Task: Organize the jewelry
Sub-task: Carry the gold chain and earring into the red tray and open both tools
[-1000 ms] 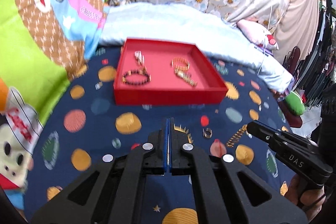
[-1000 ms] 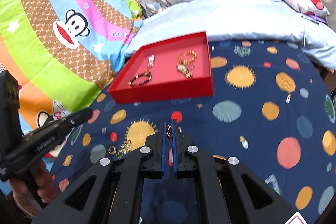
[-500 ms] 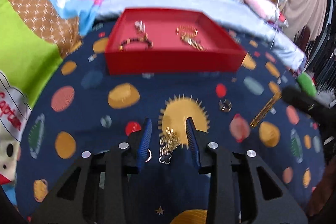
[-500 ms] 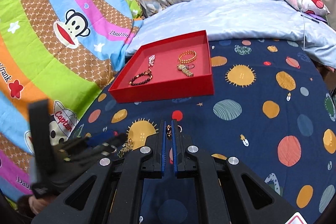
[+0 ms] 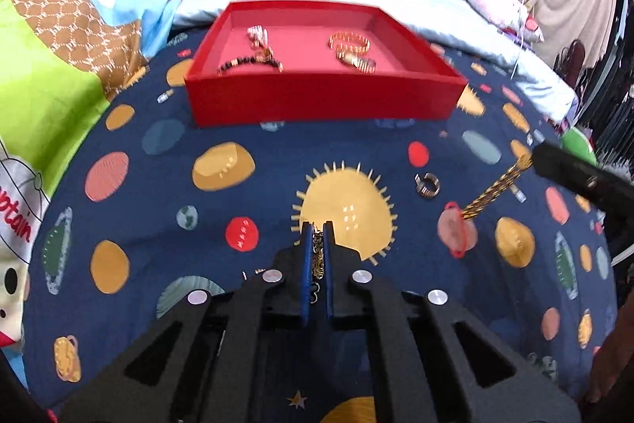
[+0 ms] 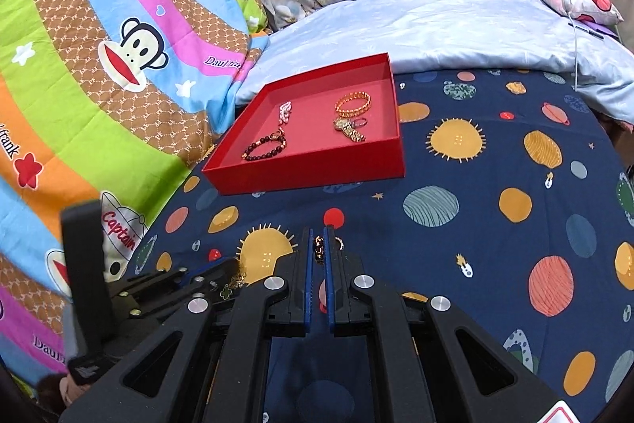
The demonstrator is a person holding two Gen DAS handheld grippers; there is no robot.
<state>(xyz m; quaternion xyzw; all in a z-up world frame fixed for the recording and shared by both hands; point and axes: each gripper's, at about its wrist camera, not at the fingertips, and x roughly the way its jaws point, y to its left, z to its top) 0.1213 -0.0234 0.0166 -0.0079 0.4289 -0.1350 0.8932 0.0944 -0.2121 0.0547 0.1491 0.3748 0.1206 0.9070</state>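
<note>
Gold chain (image 5: 317, 252) pinched in the left gripper (image 5: 317, 228), low over the bed (image 5: 166, 217); right gripper (image 6: 318, 232) clenched on a small beaded piece (image 6: 318, 248).
Both pieces look light, limp and slippery — best held by a bunched middle, since a loose end may slide out. Red tray (image 5: 317, 102) holds a dark bead bracelet (image 5: 245, 64), a gold bangle (image 5: 348, 42), a watch (image 5: 358, 62) and a pale piece (image 5: 256, 33) — a ring (image 5: 427, 184) and a gold bracelet (image 5: 491, 191) lie on the bed.

the left gripper (image 5: 317, 230) is low over the bedspread, blue-padded jaws closed on a gold chain (image 5: 317, 251). the right gripper (image 6: 318, 244), just beside it, pinches a small bracelet (image 6: 318, 249) between nearly closed jaws, pointing forward.
</note>
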